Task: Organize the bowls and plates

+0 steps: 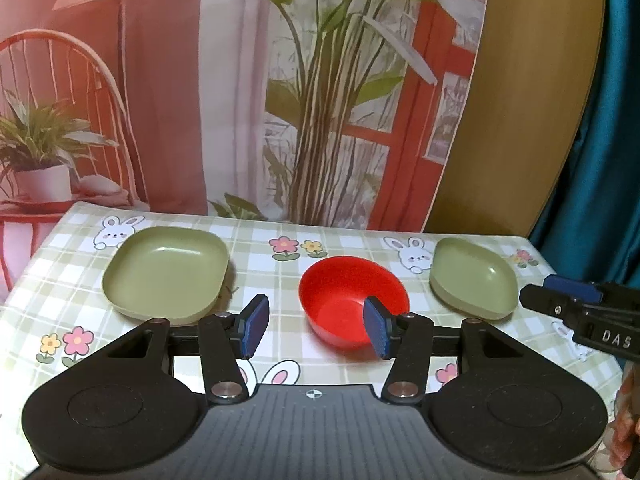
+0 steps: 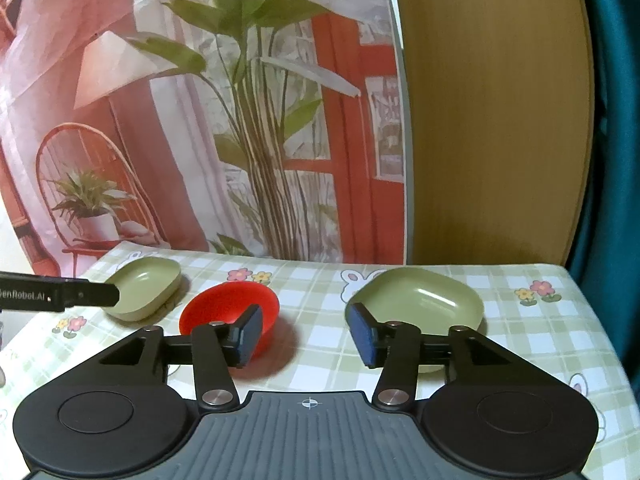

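Note:
A red bowl (image 1: 352, 300) stands upright at the middle of the table between two green squarish plates, one at the left (image 1: 166, 270) and one at the right (image 1: 474, 276). My left gripper (image 1: 316, 326) is open and empty above the table, its right pad in front of the bowl's near rim. In the right wrist view the red bowl (image 2: 224, 306) is left of centre, the right plate (image 2: 420, 300) lies ahead and the left plate (image 2: 146, 284) is far left. My right gripper (image 2: 306, 334) is open and empty, just short of the right plate.
The table wears a green checked cloth (image 1: 264, 248) with rabbits and flowers. A printed backdrop (image 1: 240, 80) and a wooden panel (image 2: 492, 120) stand behind its far edge. The right gripper's tip (image 1: 560, 300) shows at the right in the left wrist view, and the left gripper's tip (image 2: 80, 296) at the left in the right wrist view.

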`<state>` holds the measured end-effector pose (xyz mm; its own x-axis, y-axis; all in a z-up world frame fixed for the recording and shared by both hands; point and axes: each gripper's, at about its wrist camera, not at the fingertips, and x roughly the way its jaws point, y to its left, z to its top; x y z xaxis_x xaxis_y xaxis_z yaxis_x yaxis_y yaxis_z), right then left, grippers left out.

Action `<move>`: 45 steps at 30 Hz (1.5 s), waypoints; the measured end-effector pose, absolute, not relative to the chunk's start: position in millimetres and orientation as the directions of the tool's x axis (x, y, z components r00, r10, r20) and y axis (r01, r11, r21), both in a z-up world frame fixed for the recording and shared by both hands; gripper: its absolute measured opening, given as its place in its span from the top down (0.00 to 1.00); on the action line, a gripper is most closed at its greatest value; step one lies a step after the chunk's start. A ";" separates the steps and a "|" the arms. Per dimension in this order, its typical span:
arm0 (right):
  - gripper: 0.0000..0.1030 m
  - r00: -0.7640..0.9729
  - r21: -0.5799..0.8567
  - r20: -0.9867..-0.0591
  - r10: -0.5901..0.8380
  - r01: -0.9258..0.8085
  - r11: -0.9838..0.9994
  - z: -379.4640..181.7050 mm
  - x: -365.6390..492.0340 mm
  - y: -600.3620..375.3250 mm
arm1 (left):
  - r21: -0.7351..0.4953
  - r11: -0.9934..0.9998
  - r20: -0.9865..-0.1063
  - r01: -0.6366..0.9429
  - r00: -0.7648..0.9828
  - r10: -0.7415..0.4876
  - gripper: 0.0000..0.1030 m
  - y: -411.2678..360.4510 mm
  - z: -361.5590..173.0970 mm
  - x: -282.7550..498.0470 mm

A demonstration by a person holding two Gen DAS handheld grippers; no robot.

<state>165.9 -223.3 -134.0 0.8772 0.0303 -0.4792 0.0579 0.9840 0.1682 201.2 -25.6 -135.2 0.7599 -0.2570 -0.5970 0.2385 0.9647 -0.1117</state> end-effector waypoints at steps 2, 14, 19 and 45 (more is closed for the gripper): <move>0.51 0.874 0.181 -0.485 0.038 0.057 0.982 -136.1 168.9 -223.4 | -0.104 0.964 -0.599 0.245 0.758 -0.258 0.47 -26.3 -136.7 202.9; 0.50 0.848 0.214 -0.524 0.073 0.048 0.976 -145.3 195.6 -219.0 | -0.096 0.952 -0.596 0.291 0.749 -0.289 0.47 -32.4 -148.0 216.4; 0.50 0.829 0.243 -0.550 0.099 0.046 0.969 -151.0 211.3 -219.4 | -0.120 0.946 -0.601 0.302 0.736 -0.312 0.47 -32.8 -155.4 227.4; 0.69 0.699 0.223 -0.696 0.162 -0.004 0.975 -188.6 295.9 -188.9 | -0.205 0.938 -0.696 0.278 0.632 -0.340 0.50 -37.0 -214.8 290.2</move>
<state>295.9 -188.9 -188.6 0.6995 0.1624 -0.6960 -0.0045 0.9748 0.2230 290.2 -37.0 -214.8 0.6324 -0.3397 -0.6962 0.2780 0.9384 -0.2053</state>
